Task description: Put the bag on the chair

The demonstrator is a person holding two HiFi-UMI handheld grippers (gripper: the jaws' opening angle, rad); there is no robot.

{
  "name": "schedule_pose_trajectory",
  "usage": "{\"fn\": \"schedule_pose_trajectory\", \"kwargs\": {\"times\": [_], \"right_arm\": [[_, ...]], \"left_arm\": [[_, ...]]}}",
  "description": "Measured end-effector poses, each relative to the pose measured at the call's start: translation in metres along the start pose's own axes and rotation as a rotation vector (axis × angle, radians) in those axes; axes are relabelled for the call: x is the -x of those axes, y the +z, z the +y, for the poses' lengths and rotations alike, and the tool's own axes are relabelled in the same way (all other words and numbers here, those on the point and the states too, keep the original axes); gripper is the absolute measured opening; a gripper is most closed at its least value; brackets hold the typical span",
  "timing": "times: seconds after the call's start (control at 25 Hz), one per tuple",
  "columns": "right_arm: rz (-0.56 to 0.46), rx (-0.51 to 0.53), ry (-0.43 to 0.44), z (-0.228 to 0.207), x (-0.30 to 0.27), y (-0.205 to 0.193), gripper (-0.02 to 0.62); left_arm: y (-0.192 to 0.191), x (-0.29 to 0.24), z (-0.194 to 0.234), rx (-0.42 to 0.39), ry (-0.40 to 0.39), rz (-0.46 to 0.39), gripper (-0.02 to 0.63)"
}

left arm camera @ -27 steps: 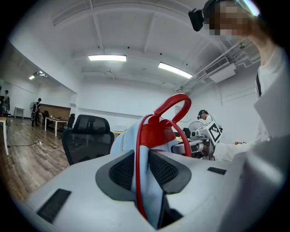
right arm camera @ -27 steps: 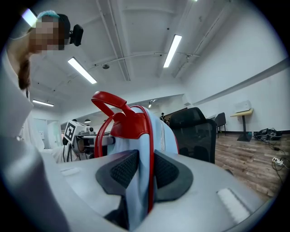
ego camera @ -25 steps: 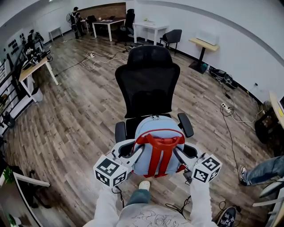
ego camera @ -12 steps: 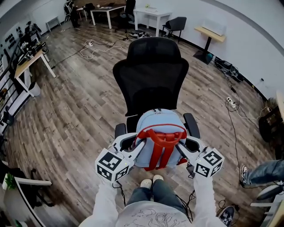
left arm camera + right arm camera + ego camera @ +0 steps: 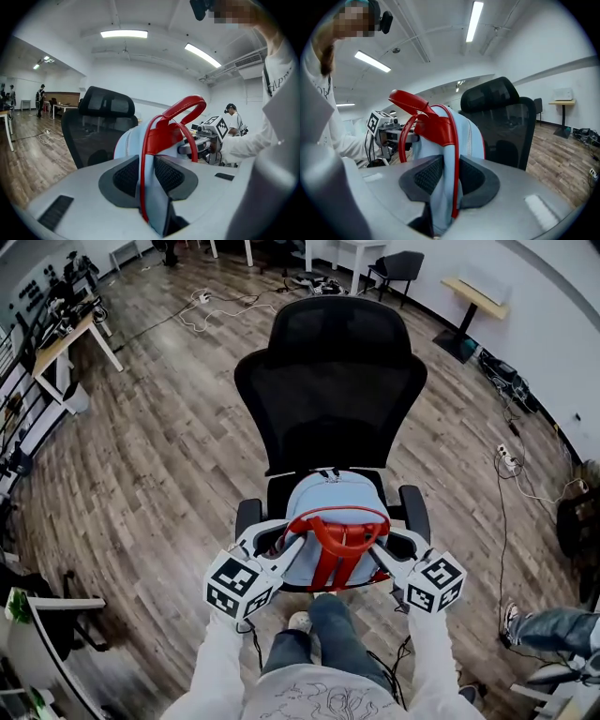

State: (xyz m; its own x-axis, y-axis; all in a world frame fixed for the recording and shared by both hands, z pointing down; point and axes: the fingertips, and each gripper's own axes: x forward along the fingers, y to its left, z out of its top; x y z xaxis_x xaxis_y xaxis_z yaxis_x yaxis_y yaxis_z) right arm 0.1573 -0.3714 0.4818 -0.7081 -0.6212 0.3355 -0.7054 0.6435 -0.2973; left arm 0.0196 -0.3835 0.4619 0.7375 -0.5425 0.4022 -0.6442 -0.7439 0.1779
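- The bag (image 5: 335,517), light blue with red straps and a red top handle, stands upright over the seat of the chair (image 5: 328,390), towards the seat's front edge and between the two armrests (image 5: 247,518).
- Its back faces the person and its front is turned to the black mesh backrest. I cannot tell whether its bottom rests on the seat.
- The left gripper (image 5: 294,548) comes in at the bag's left side. In the left gripper view its dark pads are pinched on a fold of blue fabric with a red strap running through it.
- The right gripper (image 5: 377,555) comes in at the bag's right side. In the right gripper view its jaws are clamped the same way, on blue fabric and a red strap.
- The red handle (image 5: 337,524) arches up between the two grippers.
- The person stands right at the front edge of the chair, white sleeves reaching forward, one shoe (image 5: 301,621) just below the seat.
- The chair stands on a wooden floor (image 5: 169,456), with loose cables (image 5: 225,310) lying well behind it.
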Motion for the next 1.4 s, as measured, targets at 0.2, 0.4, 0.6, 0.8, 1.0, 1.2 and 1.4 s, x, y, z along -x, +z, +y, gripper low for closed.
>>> {"fn": "schedule_pose_trajectory", "kwargs": {"times": [0.2,0.4,0.6,0.8,1.0,1.2,1.4], "right_arm": [[0.105,0.047,0.024,-0.047,-0.038,-0.021,0.109],[0.201,0.089,0.028,-0.090,-0.075,-0.048,0.109],[0.281,0.099,0.023,-0.127,-0.111,-0.081,0.109],[0.336,0.099,0.003,-0.160,-0.139,-0.110,0.109],[0.376,0.081,-0.016,-0.190,-0.160,-0.133,0.112],[0.417,0.091,-0.038,-0.216,-0.187,-0.159,0.115],[0.453,0.048,-0.046,-0.231,-0.203,-0.192,0.120]], "left_arm": [[-0.025,-0.046,0.035,0.032,0.053,0.048,0.101],[-0.056,-0.090,0.067,0.088,0.083,0.098,0.101],[-0.092,-0.127,0.097,0.108,0.113,0.146,0.101],[-0.124,-0.162,0.120,0.144,0.128,0.191,0.101],[-0.148,-0.193,0.139,0.175,0.159,0.234,0.101],[-0.178,-0.220,0.163,0.182,0.165,0.309,0.104],[-0.212,-0.235,0.173,0.180,0.169,0.405,0.107]]}}
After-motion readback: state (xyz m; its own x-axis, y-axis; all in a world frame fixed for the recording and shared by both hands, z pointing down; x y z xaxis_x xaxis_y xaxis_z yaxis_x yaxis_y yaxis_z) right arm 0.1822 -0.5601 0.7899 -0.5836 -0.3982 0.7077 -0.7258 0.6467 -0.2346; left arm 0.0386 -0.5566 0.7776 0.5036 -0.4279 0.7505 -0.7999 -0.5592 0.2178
